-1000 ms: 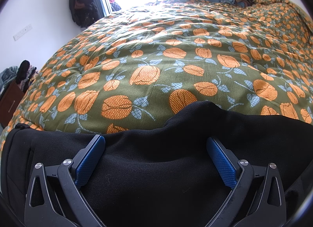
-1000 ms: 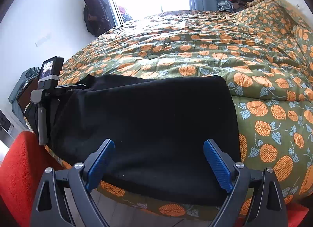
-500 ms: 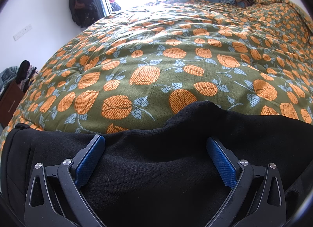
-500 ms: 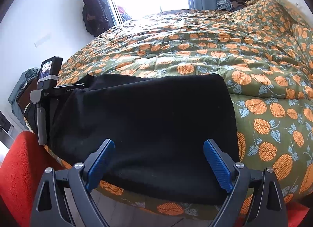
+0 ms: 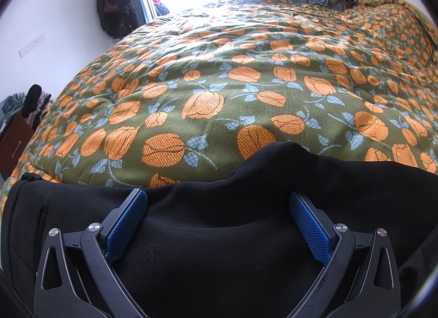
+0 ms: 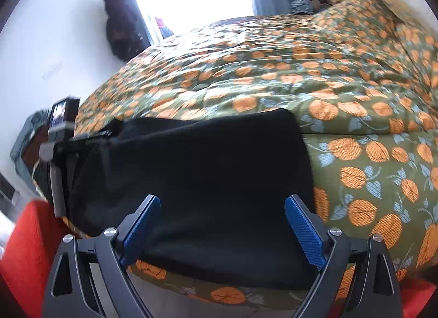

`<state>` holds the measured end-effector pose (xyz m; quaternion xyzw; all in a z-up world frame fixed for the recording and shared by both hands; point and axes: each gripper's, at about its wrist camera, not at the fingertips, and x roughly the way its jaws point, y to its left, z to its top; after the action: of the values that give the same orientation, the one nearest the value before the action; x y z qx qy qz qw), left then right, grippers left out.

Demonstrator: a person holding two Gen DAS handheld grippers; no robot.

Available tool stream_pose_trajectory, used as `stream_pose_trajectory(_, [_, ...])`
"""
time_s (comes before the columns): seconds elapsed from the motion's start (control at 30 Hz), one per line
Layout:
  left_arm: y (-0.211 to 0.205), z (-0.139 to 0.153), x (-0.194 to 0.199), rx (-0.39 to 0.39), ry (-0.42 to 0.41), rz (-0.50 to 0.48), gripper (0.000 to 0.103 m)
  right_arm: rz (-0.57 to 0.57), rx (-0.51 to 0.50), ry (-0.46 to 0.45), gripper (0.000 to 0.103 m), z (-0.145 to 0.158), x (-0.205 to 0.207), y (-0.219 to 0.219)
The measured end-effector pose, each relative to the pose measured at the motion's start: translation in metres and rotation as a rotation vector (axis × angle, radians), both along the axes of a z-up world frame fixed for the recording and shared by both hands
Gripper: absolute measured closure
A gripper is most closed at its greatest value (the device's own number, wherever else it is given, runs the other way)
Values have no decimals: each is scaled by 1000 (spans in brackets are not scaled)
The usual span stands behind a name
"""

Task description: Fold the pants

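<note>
**Folded pants sit close to the edge of the bed, and both jaws stand wide**

Nearest the right wrist camera, the right hand-held gripper [image 6: 222, 225] has its blue pads spread wide with nothing clamped; the black pants [image 6: 208, 170] lie under the gap between them. The near hem of the pants reaches almost to the edge of the bed [image 6: 356, 131], with only a thin strip of flowered cover showing before the floor. A careless tug toward that edge, or a pinch that catches only the top layer, would likely drag the stack off the bed or peel the fold open.

The left hand-held gripper [image 5: 218, 220] is equally wide, hovering over the pants [image 5: 219, 235], which fill the lower part of its view; whether its pads touch the cloth cannot be told. Just beyond it the far edge of the pants rises in a hump against the bed [image 5: 246, 71]. Pressing or folding over that bump would probably trap a crease and leave the bundle lopsided.

The cloth is soft, thick and dark, so layers are hard to tell apart, and a pad could also snag the bed cover beneath. At the left end of the pants the view blurs.
</note>
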<state>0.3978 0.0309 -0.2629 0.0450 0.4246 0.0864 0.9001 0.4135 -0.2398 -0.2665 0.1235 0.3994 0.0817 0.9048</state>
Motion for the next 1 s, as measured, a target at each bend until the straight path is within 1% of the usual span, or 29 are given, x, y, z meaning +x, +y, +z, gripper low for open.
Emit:
stream_pose_trajectory(0.1, [0,0,0,0,0,0,0,-24,20,1,11,0,-1,-7])
stream_pose_trajectory(0.23, [0,0,0,0,0,0,0,-15,-12,2,11,0,-2,-2])
stream_pose_trajectory(0.53, [-1,0,0,6,-3,1,0,-27,-5,-6,11,2,-1,-4])
stream_pose_trajectory(0.67, [1,0,1,-8,-1,2,0,-31,-21,-1,11,1,-1,-1])
stream_pose_trajectory(0.7, [0,-1,2,-2,5,7,0,-29,-29,-1,11,1,0,0])
stream_pose_trajectory(0.73, [-2,0,7,2,30,13,0,-26,-34,-1,11,1,0,1])
stream_pose_trajectory(0.8, [-1,8,7,-7,48,9,1,-25,-40,-3,11,3,1,4])
stream_pose_trajectory(0.83, [2,17,3,-30,32,16,2,-25,-42,-5,11,3,1,4])
stream_pose_trajectory(0.87, [8,35,-10,-73,-12,31,2,-25,-45,-7,11,4,1,5])
stream_pose_trajectory(0.93, [21,63,-35,-155,-72,20,2,-25,-46,-12,11,6,2,7])
stream_pose_trajectory(1.0, [44,98,-70,-273,-129,-22,1,-17,-49,-15,11,6,3,10])
